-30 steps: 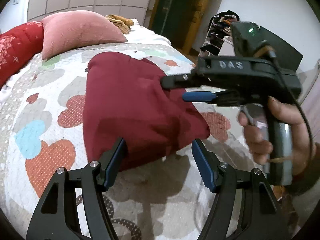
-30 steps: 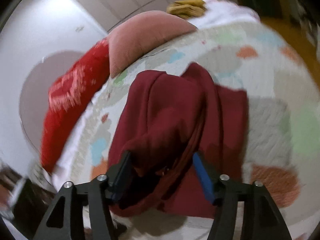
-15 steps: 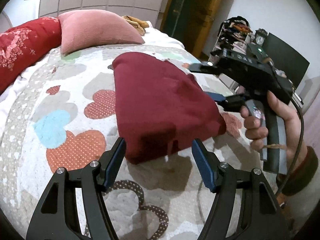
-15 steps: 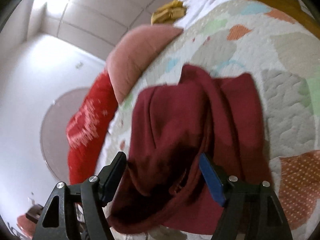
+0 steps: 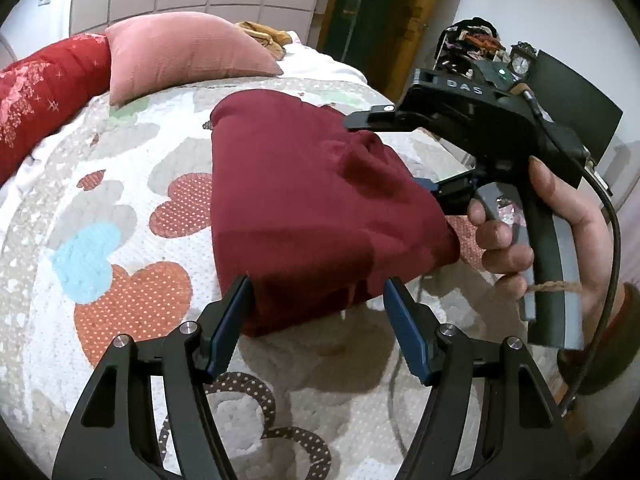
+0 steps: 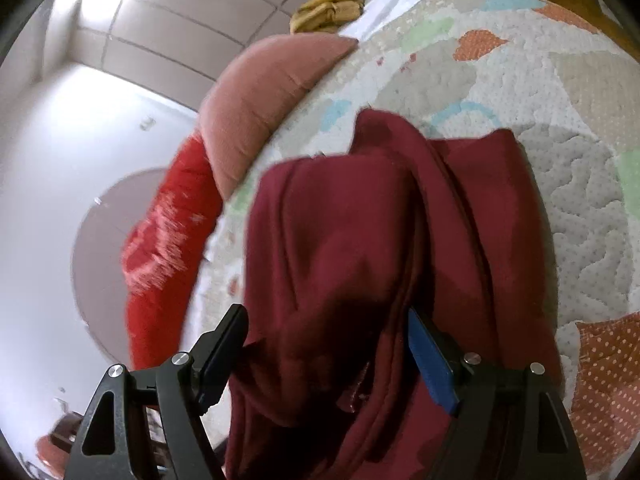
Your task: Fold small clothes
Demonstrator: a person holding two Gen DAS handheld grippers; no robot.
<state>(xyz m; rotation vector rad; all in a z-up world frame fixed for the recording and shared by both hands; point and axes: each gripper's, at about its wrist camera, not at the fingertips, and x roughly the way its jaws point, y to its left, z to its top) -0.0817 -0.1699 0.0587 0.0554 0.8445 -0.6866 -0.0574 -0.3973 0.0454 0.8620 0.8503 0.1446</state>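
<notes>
A dark red garment [image 5: 304,200] lies folded over in a bundle on the heart-patterned quilt [image 5: 120,248]. My left gripper [image 5: 318,312] is open, its blue-padded fingers on either side of the garment's near edge. My right gripper [image 6: 326,344] is open with the garment [image 6: 360,248] bunched between its fingers; its jaws do not press the cloth. In the left wrist view the right gripper [image 5: 400,152] reaches in from the right, tilted on its side, with one finger above the cloth and the other half hidden behind it.
A pink pillow [image 5: 180,56] and a red bolster [image 5: 44,92] lie at the head of the bed. A yellow-brown cloth [image 5: 264,38] sits behind the pillow. A dark wardrobe [image 5: 372,12] and a cluttered shelf [image 5: 476,44] stand beyond the bed's right edge.
The right gripper has drawn back to the right edge of the garment and rolled on its side. The left gripper has closed in on the garment's near edge.
</notes>
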